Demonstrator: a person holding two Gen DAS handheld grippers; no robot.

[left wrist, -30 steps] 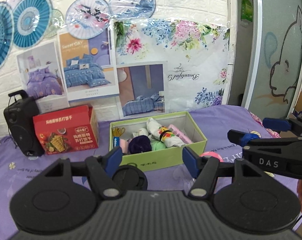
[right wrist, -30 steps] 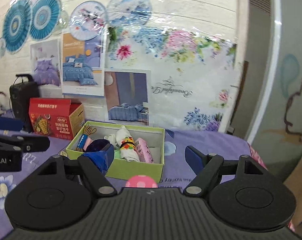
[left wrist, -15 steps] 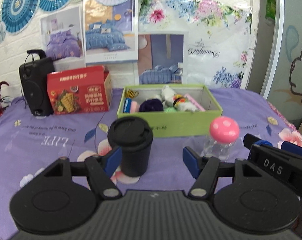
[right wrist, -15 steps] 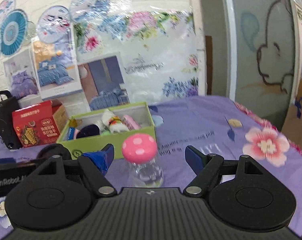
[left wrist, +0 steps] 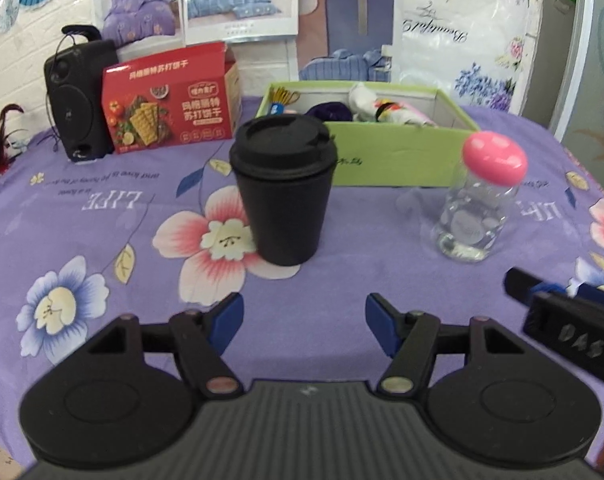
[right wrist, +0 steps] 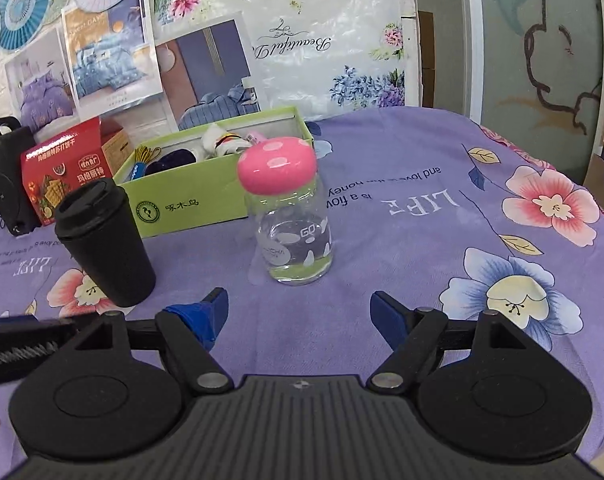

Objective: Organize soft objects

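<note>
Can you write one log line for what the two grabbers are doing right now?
left gripper: open, empty, facing black cup | right gripper: open, empty, facing pink-lidded jar | green box: behind

the desk (left wrist: 102, 216) wears a purple cloth with pink and blue flowers. a black cup (left wrist: 283, 188) stands before a lime-green box (left wrist: 394, 156), beside a clear jar (left wrist: 476, 216) with a pink white-spotted lid. the carton (left wrist: 170, 108) is red.

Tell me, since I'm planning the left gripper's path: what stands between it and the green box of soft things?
In the left wrist view, the black lidded cup stands between the open left gripper and the green box, on the purple floral cloth.
</note>
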